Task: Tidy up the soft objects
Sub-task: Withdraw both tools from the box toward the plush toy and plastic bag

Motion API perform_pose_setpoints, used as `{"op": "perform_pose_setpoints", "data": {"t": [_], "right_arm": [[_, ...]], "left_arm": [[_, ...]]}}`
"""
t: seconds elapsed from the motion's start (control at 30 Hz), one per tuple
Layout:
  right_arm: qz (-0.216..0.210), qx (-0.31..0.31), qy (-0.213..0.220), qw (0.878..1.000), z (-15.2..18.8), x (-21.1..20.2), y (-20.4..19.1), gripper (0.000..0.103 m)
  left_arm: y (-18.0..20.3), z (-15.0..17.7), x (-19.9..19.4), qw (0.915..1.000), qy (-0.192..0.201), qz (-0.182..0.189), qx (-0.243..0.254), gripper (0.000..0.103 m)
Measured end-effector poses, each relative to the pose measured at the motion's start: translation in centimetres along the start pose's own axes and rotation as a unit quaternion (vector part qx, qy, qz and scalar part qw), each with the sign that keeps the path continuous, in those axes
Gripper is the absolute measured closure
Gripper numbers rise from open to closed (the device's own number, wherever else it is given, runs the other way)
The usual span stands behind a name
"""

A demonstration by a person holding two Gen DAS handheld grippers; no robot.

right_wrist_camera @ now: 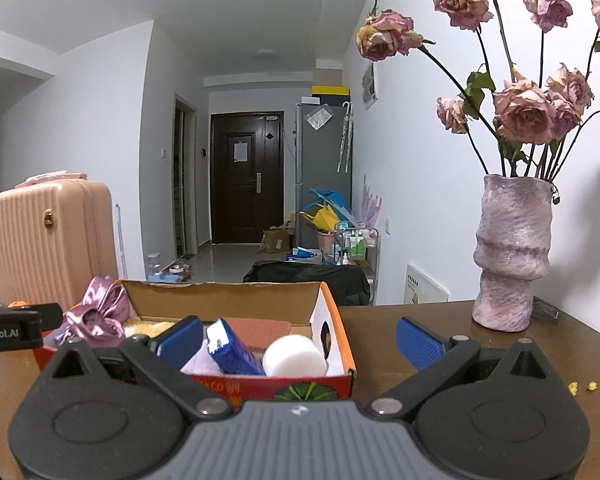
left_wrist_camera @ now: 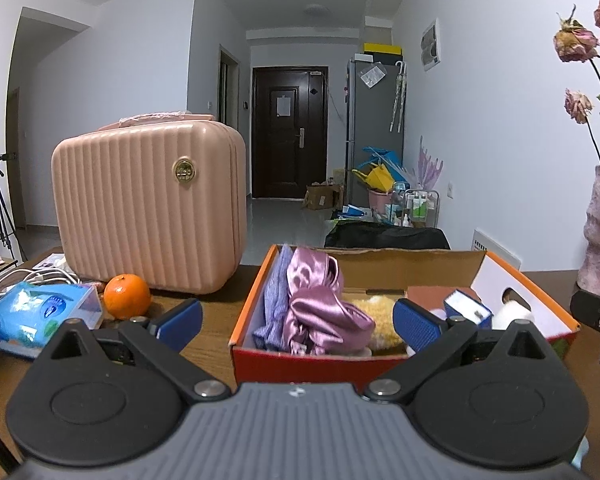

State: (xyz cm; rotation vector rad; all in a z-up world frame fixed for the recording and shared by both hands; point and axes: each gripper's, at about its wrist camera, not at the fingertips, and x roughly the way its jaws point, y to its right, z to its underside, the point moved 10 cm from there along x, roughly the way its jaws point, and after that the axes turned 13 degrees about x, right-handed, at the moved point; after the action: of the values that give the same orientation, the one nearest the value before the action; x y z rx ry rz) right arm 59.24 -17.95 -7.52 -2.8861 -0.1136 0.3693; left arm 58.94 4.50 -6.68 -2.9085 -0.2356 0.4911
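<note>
An orange cardboard box (left_wrist_camera: 252,300) stands on the brown table and holds soft things: a shiny pink satin cloth (left_wrist_camera: 320,308), a lilac knit cloth (left_wrist_camera: 274,300), a yellow fluffy piece (left_wrist_camera: 380,306), a blue and white packet (left_wrist_camera: 468,308) and a white sponge (right_wrist_camera: 294,356). The box also shows in the right wrist view (right_wrist_camera: 340,336). My left gripper (left_wrist_camera: 298,326) is open and empty just before the box's near wall. My right gripper (right_wrist_camera: 298,340) is open and empty over the box's right end.
A pink ribbed case (left_wrist_camera: 148,204) stands at the left behind an orange (left_wrist_camera: 126,296) and a blue tissue pack (left_wrist_camera: 40,316). A pink vase of dried roses (right_wrist_camera: 510,256) stands at the right. Yellow crumbs (right_wrist_camera: 592,394) lie on the table's right side.
</note>
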Motion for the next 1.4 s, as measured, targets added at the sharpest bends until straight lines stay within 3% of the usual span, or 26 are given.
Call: {"op": "perform_pose_setpoints", "data": {"t": [1.0,1.4], "right_arm": [[-0.006,-0.033,-0.013,0.999,2.7,-8.8,2.4,0.0],[-0.007,-0.033,-0.032,0.999,3.5,-8.8,2.6,0.0]], "left_arm": [[1.0,4.5,-8.6,0.9993,-0.024,0.027,0.011,0.0],[1.9,5.2,-9.4,0.9984,-0.03,0.043,0.021,0.0]]}}
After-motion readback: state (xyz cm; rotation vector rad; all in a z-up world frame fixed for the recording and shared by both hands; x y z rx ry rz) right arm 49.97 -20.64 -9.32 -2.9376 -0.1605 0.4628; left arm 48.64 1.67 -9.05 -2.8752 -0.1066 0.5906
